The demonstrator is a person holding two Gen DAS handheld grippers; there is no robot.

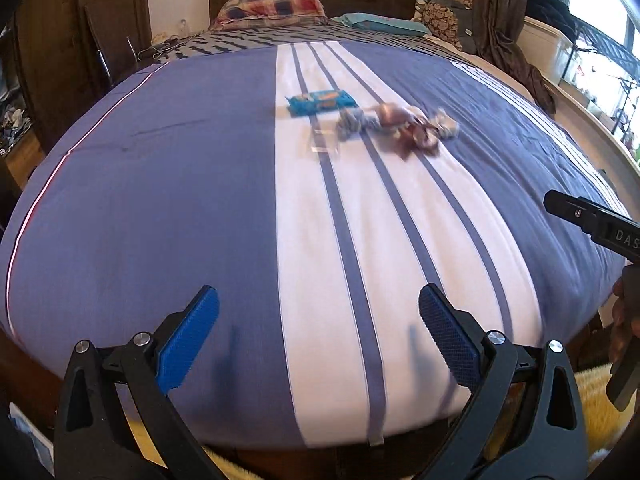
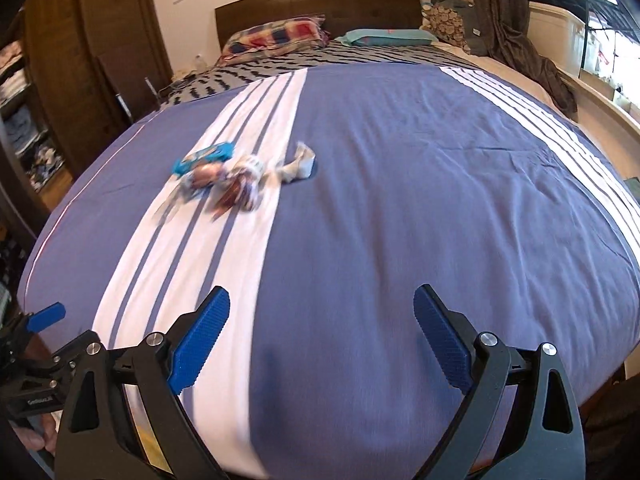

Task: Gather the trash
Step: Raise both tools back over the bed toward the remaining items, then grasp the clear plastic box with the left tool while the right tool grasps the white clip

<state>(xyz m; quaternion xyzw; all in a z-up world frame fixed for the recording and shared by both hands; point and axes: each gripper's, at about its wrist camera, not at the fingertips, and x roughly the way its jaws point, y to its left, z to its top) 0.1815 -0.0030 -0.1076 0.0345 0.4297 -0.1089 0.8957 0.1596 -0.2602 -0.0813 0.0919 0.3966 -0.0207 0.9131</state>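
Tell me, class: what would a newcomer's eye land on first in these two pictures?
Probably the small heap of crumpled wrappers in the middle of the bed, with a bright blue packet at its far-left edge. Next, the bedspread's broad white stripe under them, then the open left gripper in the foreground.

Blue wrapper [image 1: 320, 102]: one
Crumpled wrappers [image 1: 400, 122]: perhaps four — blurred
Pillows [image 1: 272, 10]: two
Grippers [image 1: 318, 336]: two — both spread

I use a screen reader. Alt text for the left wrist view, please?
A small cluster of wrappers, one bright blue, lies mid-bed on a blue-and-white striped bedspread. The left gripper is open and empty above the bed's near edge.
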